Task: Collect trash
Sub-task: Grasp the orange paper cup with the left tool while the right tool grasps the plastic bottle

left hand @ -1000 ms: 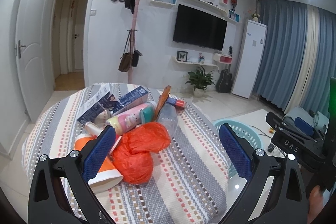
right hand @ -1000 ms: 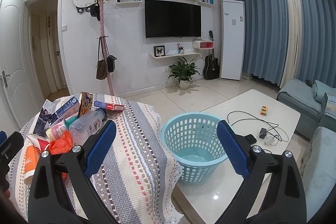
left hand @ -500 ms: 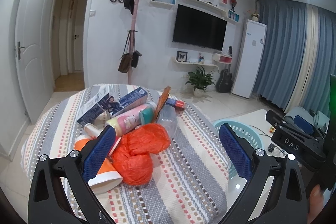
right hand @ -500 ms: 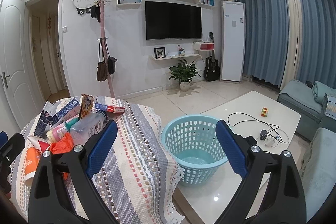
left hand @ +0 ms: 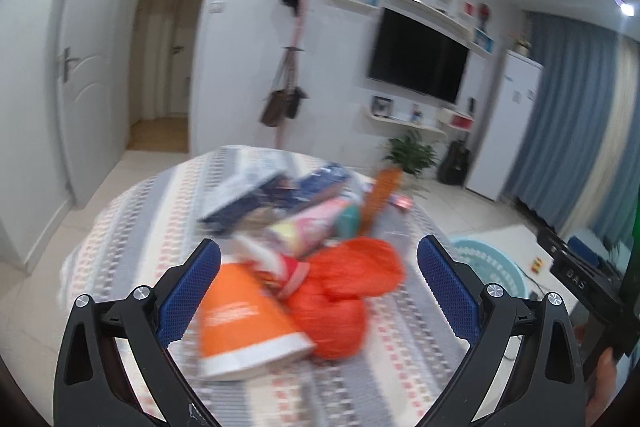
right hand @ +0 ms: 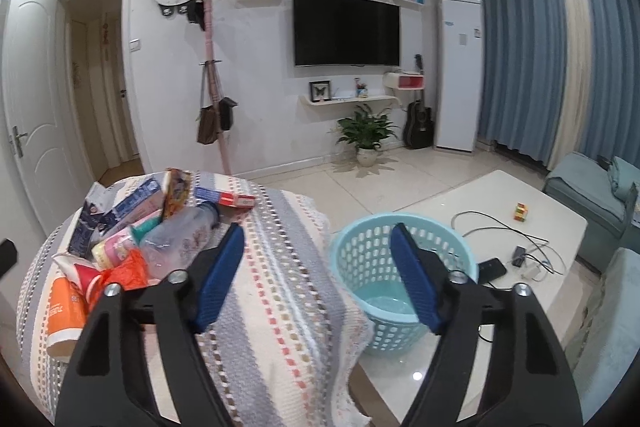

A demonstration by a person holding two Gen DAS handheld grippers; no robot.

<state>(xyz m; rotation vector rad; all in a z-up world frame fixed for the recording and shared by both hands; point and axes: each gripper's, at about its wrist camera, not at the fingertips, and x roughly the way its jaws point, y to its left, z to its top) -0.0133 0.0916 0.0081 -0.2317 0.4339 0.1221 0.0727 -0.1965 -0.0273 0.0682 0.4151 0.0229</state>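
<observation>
A striped cloth covers the round table (right hand: 280, 291) low in both frames, and the trash pile sits on it: an orange paper cup (left hand: 244, 323) and a crumpled orange bag (left hand: 348, 279) nearest, cartons and a clear bottle (right hand: 180, 243) behind. In the blurred left view, the left gripper (left hand: 320, 291) spreads its fingers wide, unclenched, around the cup and bag without touching. Only the right view clearly shows the blue basket (right hand: 404, 267) at centre right and, beyond it, a white low table (right hand: 480, 211) with cables; the right gripper (right hand: 318, 279) is closing on nothing.
</observation>
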